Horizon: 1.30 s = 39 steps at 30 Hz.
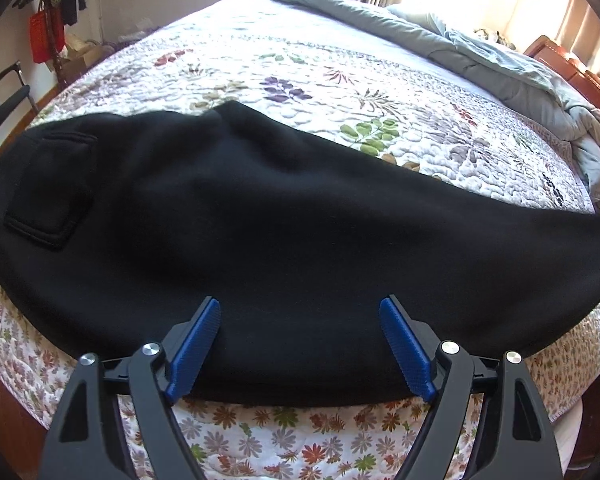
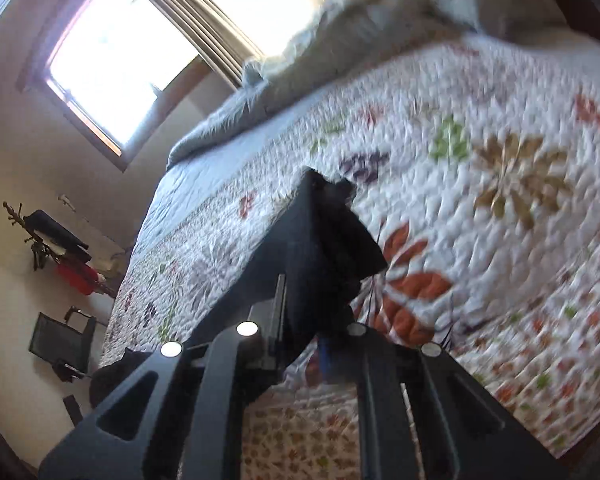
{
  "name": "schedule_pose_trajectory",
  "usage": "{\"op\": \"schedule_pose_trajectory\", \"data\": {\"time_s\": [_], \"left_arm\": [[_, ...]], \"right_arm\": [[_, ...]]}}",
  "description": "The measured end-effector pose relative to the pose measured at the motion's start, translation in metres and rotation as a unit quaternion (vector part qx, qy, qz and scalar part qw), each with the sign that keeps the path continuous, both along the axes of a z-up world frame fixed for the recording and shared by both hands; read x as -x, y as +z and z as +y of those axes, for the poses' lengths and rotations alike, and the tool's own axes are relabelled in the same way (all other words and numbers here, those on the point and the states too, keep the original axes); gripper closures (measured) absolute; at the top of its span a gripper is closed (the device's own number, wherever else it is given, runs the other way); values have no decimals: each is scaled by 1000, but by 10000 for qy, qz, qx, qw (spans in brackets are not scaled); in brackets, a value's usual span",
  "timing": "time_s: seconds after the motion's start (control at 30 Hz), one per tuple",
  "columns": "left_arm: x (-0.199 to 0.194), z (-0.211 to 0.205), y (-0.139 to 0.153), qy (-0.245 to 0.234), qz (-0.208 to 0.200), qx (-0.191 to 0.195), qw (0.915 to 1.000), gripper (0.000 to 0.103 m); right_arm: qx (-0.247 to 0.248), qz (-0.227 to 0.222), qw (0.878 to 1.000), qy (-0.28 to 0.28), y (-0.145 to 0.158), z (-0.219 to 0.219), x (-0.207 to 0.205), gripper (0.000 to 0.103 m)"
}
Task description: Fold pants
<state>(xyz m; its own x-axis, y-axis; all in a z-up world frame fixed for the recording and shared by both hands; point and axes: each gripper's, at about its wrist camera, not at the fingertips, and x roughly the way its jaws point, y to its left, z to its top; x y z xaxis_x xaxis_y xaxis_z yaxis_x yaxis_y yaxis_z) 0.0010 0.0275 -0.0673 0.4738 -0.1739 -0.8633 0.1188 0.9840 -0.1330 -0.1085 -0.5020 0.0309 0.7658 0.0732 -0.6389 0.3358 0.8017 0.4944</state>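
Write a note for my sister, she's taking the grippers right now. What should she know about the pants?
Left gripper: jaws open, over the near edge of the black pants, gripping nothing.
Right gripper: jaws shut on a bunch of the pants' fabric, held above the floral quilt.
Done: pants lie lengthwise along the bed's near edge, pocket up.
Left: carry the pinched end over and finish folding.

My view: floral quilt [image 1: 340, 92] covers the bed; grey duvet [image 1: 480, 52] bunched at two o'clock; red bag [image 1: 46, 36] at ten o'clock.
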Motion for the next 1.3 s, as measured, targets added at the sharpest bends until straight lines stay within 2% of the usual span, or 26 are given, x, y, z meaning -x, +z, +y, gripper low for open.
{"op": "schedule_pose_trajectory", "data": {"time_s": [0.07, 0.13, 0.2, 0.23, 0.33, 0.43, 0.47, 0.6, 0.73, 0.8, 0.83, 0.93, 1.0, 1.03, 1.07, 1.13, 1.23, 1.3], "left_arm": [[-2, -4, -8, -99, 105, 3, 9999, 18], [-2, -15, -20, -335, 177, -81, 9992, 16], [0, -25, -24, -515, 82, -375, 9979, 12], [1, -28, -23, -550, 61, -451, 9974, 12], [0, -22, -15, -459, 164, -106, 9988, 12], [-2, -19, -4, -380, 182, 37, 9991, 12], [-1, -19, -2, -374, 147, 57, 9992, 12], [-5, -25, 11, -330, 56, 380, 9987, 12], [-17, -44, 4, -344, 195, 466, 9981, 12], [-20, -51, -6, -385, 313, 470, 9977, 12], [-21, -54, -16, -388, 451, 384, 9975, 12], [-16, -61, -24, -540, 300, 187, 9979, 8], [-16, -61, -22, -563, 309, 177, 9978, 8], [-16, -57, -19, -503, 360, 287, 9977, 8], [-16, -52, -16, -434, 390, 394, 9975, 8], [-15, -41, -9, -249, 361, 430, 9981, 8], [-8, -24, 1, -133, 36, 144, 9998, 9], [-6, -16, 1, -98, -38, 28, 9999, 8]], "right_arm": [[160, 357, 9990, -197, -13, -14, -2, 92], [-127, 1016, 9934, -526, -54, -36, -6, 92], [-414, 1637, 9836, -643, -101, -47, -9, 92], [-521, 1565, 9839, -681, -113, -48, -7, 92], [-440, 1413, 9867, -667, -108, -43, -2, 89], [-199, 1587, 9856, -555, -95, -39, -1, 78], [-174, 1604, 9855, -531, -91, -36, 0, 72], [-57, 1684, 9846, -463, -78, -28, 11, 66], [-147, 1752, 9833, -467, -84, -24, 15, 60], [-228, 1802, 9814, -615, -91, -30, 14, 52], [-335, 1766, 9815, -659, -95, -34, 13, 52], [-625, 1617, 9819, -768, -105, -43, 9, 55], [-588, 1551, 9837, -696, -103, -42, 4, 73], [-558, 1526, 9847, -636, -102, -41, 2, 79], [-609, 1413, 9864, -577, -98, -40, 2, 89], [-750, 1100, 9894, -574, -88, -41, 5, 90], [-865, 493, 9935, -554, -61, -42, 15, 90], [-747, 299, 9950, -590, -50, -43, 18, 90]]}}
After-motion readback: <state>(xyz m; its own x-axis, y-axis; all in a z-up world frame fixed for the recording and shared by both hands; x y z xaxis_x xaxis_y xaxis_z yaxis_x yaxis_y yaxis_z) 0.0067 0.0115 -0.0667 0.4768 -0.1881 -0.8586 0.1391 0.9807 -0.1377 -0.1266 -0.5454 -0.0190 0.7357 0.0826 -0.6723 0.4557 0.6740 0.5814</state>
